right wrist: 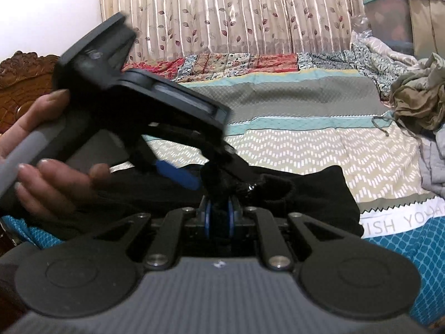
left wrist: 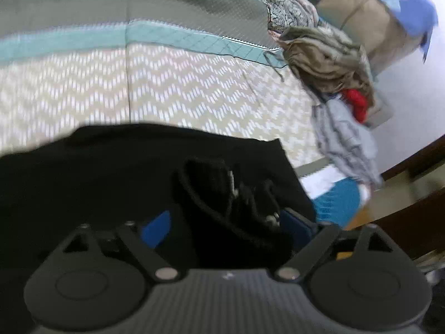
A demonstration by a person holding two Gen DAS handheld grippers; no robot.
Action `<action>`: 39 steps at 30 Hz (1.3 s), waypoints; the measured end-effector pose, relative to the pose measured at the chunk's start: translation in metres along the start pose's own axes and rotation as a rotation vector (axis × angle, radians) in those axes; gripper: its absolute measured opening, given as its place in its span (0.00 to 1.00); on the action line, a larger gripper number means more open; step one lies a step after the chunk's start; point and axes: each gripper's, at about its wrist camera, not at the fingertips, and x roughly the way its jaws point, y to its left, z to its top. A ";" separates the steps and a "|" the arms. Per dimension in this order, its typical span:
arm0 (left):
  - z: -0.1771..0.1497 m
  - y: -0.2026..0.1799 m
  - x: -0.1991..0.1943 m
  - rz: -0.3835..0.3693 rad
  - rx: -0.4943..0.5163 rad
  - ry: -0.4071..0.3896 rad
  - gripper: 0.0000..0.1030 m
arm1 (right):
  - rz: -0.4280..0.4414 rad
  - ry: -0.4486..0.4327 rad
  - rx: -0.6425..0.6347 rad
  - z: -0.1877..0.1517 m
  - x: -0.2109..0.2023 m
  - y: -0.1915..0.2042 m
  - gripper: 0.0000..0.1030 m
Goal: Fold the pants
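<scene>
A: Tongs status? Right gripper [right wrist: 219, 214] is pinched nearly closed on black pants [right wrist: 306, 194] fabric.
B: Left gripper [left wrist: 222, 222] spread wide, waistband bunch between the pads, not clamped.
A: Pants location?
B: Near edge of chevron bedspread [left wrist: 167, 83]; clothes pile [left wrist: 328, 64] well apart.

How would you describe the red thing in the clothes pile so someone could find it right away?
Start at the bed's patterned bedspread and follow it to the heap of clothes at its edge. Below the crumpled khaki garment and above the pale grey garment sits the small red item. It is the only bright red piece in that pile; what it is cannot be told.
</scene>
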 end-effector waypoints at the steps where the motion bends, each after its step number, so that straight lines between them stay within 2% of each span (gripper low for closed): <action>1: -0.002 0.004 -0.002 -0.028 -0.017 0.002 0.93 | -0.001 -0.004 0.003 0.000 -0.001 -0.001 0.15; 8: -0.002 0.005 -0.001 -0.203 -0.059 0.031 1.00 | -0.012 -0.018 -0.021 0.002 0.000 0.003 0.14; 10: -0.001 -0.004 0.007 -0.205 -0.033 0.048 0.97 | -0.013 -0.020 -0.026 0.001 0.000 0.005 0.14; 12: 0.000 -0.013 0.019 -0.156 0.009 0.065 0.74 | -0.002 -0.025 -0.031 0.000 -0.001 0.007 0.15; 14: 0.001 -0.014 0.032 -0.107 0.007 0.095 0.38 | 0.007 -0.032 -0.043 -0.001 -0.003 0.011 0.15; 15: 0.001 -0.013 0.038 -0.082 0.005 0.099 0.32 | 0.004 -0.032 -0.053 -0.002 -0.004 0.013 0.15; 16: 0.001 -0.011 0.040 -0.067 0.004 0.099 0.16 | 0.009 -0.014 -0.059 -0.003 -0.003 0.013 0.16; 18: 0.001 -0.006 0.041 -0.027 -0.003 0.089 0.16 | 0.012 -0.015 -0.075 -0.007 -0.006 0.012 0.19; 20: 0.000 -0.002 0.037 -0.018 -0.003 0.068 0.16 | 0.033 -0.027 -0.060 -0.008 -0.015 0.009 0.21; 22: 0.000 -0.001 0.032 -0.009 0.005 0.045 0.16 | 0.020 -0.037 -0.055 -0.009 -0.022 0.002 0.31; 23: -0.001 -0.001 0.027 -0.003 0.013 0.029 0.16 | -0.009 -0.041 -0.052 -0.011 -0.025 -0.002 0.32; 24: 0.000 0.000 0.023 0.000 0.020 0.013 0.16 | -0.036 -0.040 -0.045 -0.011 -0.026 -0.006 0.36; 25: 0.000 0.000 0.019 0.004 0.024 0.000 0.16 | -0.062 -0.035 -0.035 -0.013 -0.026 -0.011 0.49; 27: 0.001 0.003 0.009 0.008 0.027 -0.030 0.16 | -0.115 -0.028 -0.025 -0.017 -0.026 -0.019 0.65; 31: 0.005 0.015 -0.013 0.003 0.003 -0.089 0.16 | -0.149 0.019 -0.059 -0.024 -0.016 -0.021 0.69; 34: 0.006 0.029 -0.025 0.001 -0.033 -0.104 0.16 | -0.159 0.068 -0.076 -0.028 -0.002 -0.015 0.70; 37: 0.004 0.041 -0.032 0.011 -0.058 -0.110 0.16 | -0.175 0.077 -0.124 -0.031 0.008 -0.003 0.70; 38: 0.002 0.044 -0.033 0.012 -0.067 -0.110 0.16 | -0.174 0.073 -0.153 -0.031 0.012 0.003 0.70; 39: 0.001 0.048 -0.035 0.012 -0.076 -0.110 0.16 | -0.181 0.068 -0.180 -0.033 0.011 0.006 0.65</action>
